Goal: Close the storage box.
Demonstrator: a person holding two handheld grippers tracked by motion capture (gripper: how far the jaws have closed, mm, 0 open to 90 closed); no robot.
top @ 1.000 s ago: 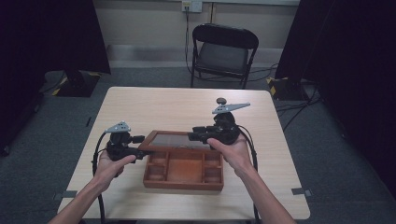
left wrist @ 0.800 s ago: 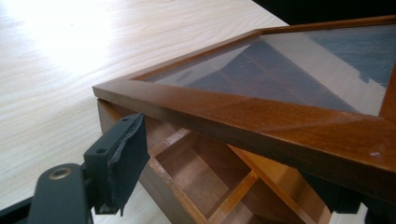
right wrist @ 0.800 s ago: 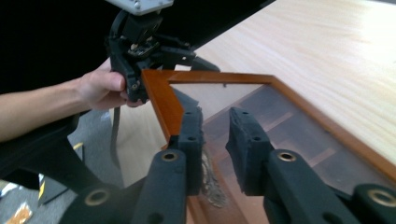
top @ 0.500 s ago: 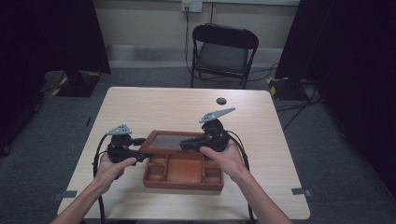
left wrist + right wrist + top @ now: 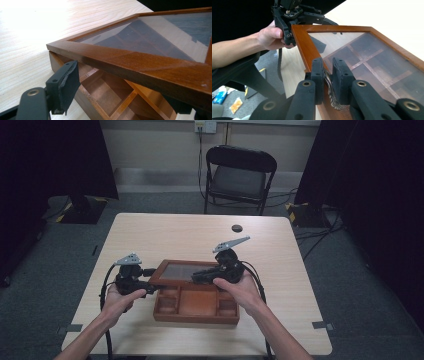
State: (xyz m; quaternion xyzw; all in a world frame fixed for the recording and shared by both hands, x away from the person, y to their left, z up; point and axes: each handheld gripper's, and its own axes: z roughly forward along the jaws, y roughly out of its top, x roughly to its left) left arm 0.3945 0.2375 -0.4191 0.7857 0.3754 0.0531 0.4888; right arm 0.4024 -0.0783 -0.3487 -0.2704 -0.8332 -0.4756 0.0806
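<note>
Nearest me, at the table's (image 5: 150,232) front edge, sits the wooden box (image 5: 196,309), its compartments bare because the glass lid (image 5: 177,271) is tilted up off them, hinged along the far side. At about three o'clock from the box, the right gripper (image 5: 201,276) has its jaws pinched together on the small ornate metal handle (image 5: 329,85) at the lid's front rail, probably since that handle is the natural place to lift or lower it. At nine o'clock, the left gripper (image 5: 150,275) meets the lid's left corner, jaws apart astride the frame; one pad sits clear below the wood, so it seems to steady rather than clamp. Farther off, towards twelve, a small dark disc (image 5: 236,228) lies alone, with a folding chair (image 5: 240,175) beyond.
</note>
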